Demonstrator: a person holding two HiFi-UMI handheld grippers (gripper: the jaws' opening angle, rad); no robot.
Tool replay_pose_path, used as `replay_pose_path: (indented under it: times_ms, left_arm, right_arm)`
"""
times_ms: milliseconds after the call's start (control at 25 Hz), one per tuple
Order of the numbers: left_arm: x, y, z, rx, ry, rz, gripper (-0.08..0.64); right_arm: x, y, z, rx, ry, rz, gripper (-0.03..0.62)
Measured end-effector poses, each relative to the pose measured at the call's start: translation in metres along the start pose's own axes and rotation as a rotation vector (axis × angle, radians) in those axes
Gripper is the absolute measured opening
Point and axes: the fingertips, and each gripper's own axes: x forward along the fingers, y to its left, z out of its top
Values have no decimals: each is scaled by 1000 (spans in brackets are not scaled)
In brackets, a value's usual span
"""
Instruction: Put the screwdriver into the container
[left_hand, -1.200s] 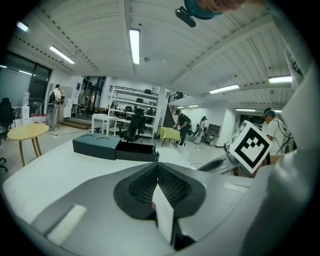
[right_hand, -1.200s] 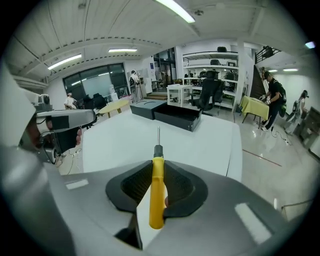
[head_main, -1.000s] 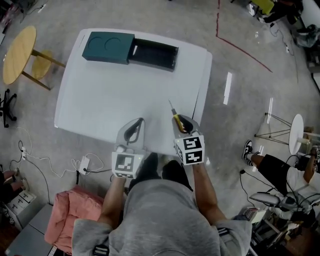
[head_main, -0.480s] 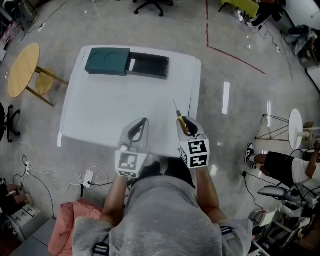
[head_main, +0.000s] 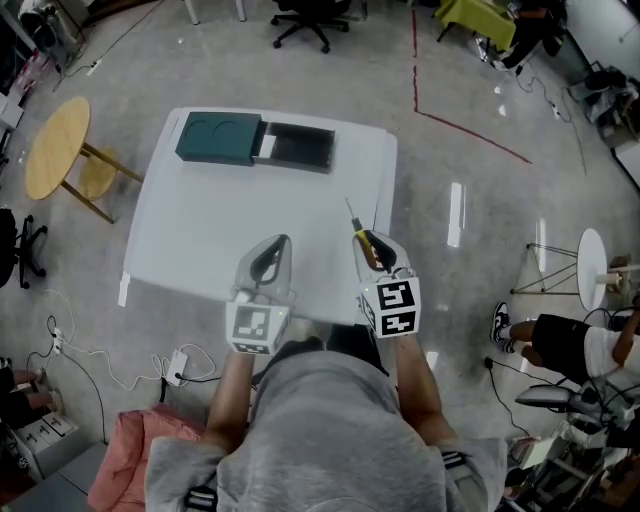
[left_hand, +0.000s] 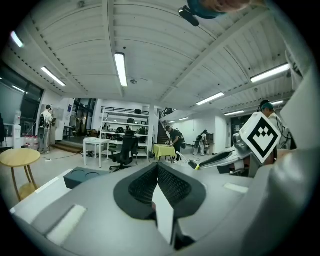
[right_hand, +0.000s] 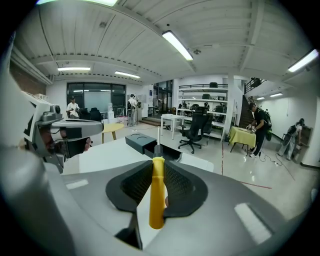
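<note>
My right gripper (head_main: 368, 245) is shut on a screwdriver (right_hand: 157, 195) with a yellow handle. Its thin metal shaft (head_main: 351, 212) points away from me over the white table (head_main: 200, 250). In the right gripper view the handle stands upright between the black pads, tip toward the container (right_hand: 149, 143). That container (head_main: 295, 148) is a dark open box at the table's far edge, with its dark green lid (head_main: 220, 138) lying just left of it. My left gripper (head_main: 268, 262) hovers over the table's near edge, shut with nothing in it; its pads (left_hand: 170, 182) meet.
A round wooden stool (head_main: 55, 148) stands left of the table. Cables and a power strip (head_main: 175, 365) lie on the floor at the near left. Office chairs (head_main: 305, 15) stand beyond the table, and a person (head_main: 560, 340) sits at the right.
The head view has pulled back and shifted, so the table sits lower in frame. Both grippers stay over the table's near edge, the screwdriver still gripped.
</note>
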Motion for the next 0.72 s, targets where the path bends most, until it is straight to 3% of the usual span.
replay_pose_path:
  times_ms: [360,720]
  left_arm:
    - [27,10,9,-2,-3,95,11]
    - [68,44,13,-22,-5,215,11]
  right_arm:
    - [25,-26,30,-74,-22,72,75]
    - [88,-44,64,-176,-27,177,75]
